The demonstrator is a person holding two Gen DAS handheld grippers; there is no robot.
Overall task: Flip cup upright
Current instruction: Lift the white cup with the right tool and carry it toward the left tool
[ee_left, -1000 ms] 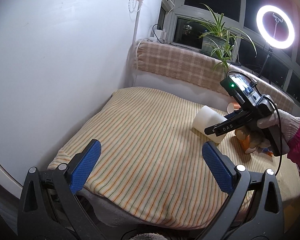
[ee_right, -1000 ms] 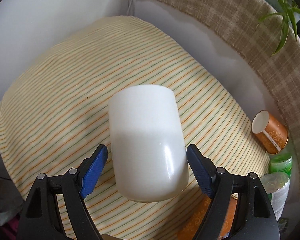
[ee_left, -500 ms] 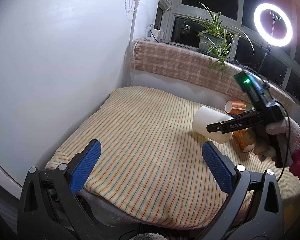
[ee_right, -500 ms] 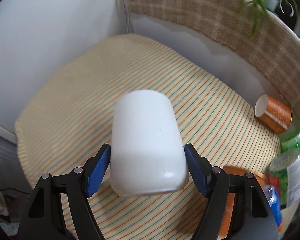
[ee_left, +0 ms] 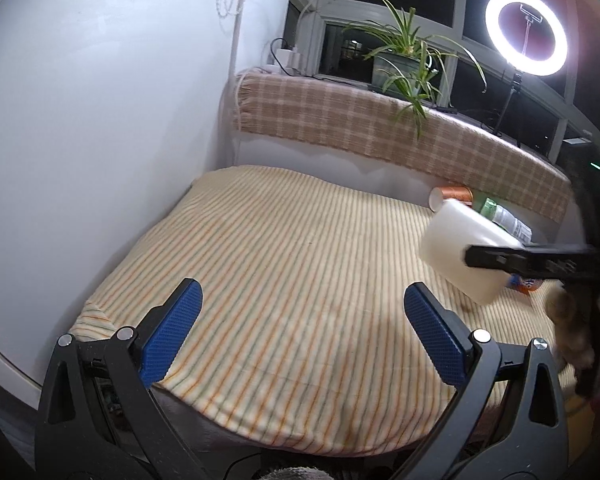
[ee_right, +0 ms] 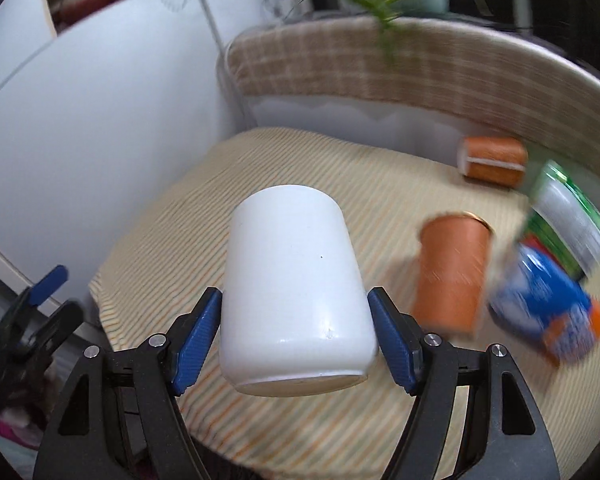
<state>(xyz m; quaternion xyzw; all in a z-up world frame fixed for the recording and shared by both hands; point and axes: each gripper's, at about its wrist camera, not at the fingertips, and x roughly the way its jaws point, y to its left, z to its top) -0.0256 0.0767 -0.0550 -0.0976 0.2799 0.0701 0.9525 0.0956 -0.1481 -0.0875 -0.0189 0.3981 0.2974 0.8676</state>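
Observation:
A white cup (ee_right: 296, 292) is held between the blue pads of my right gripper (ee_right: 296, 336), which is shut on it near one end. The cup is lifted off the striped cloth (ee_right: 340, 184) and points away from the camera, tilted. In the left wrist view the cup (ee_left: 460, 252) hangs in the air at the right, above the cloth, with the black finger (ee_left: 532, 262) of the right gripper across it. My left gripper (ee_left: 300, 332) is open and empty, low over the near edge of the cloth (ee_left: 280, 260).
Orange paper cups (ee_right: 452, 272) (ee_right: 492, 160), a green-labelled bottle (ee_right: 568, 216) and a blue and orange bottle (ee_right: 548, 312) lie at the right side of the cloth. A checked cushion (ee_left: 380, 120), a plant (ee_left: 404, 60) and a ring light (ee_left: 526, 34) stand behind. A white wall (ee_left: 100, 120) is at left.
My right gripper closed on the white cup and lifted it off the cloth, swinging it up and to the right. The left gripper has stayed where it was, open.

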